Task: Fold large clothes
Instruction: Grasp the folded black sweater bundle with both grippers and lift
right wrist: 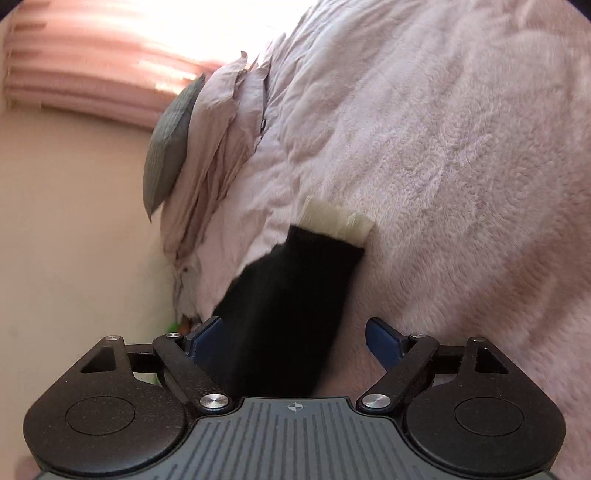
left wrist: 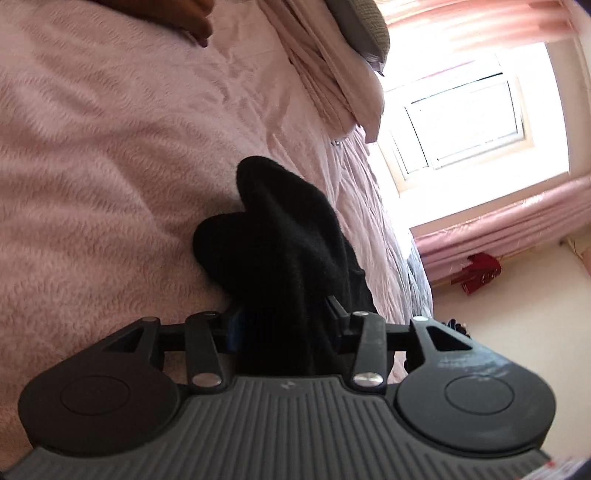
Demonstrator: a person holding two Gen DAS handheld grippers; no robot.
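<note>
A black fleecy garment [left wrist: 280, 229] rises in a bunch from the pink bed cover [left wrist: 92, 147]. My left gripper [left wrist: 284, 317] is shut on it, and the cloth fills the whole gap between the fingers. In the right wrist view a black sleeve [right wrist: 288, 295] with a white cuff [right wrist: 336, 221] lies flat on the bed cover [right wrist: 461, 147]. My right gripper [right wrist: 295, 332] stands wide open around that sleeve. The sleeve lies against the left blue pad [right wrist: 207, 339], while the right pad [right wrist: 384, 343] is well apart from it.
Pink pillows [left wrist: 332, 74] and a grey cushion [right wrist: 166, 155] are stacked at the head of the bed. Beyond the bed's edge are a bright window [left wrist: 469, 114], pink curtains [left wrist: 517, 221] and a red thing [left wrist: 480, 273] on the floor. A brown thing [left wrist: 195, 18] lies at the far corner.
</note>
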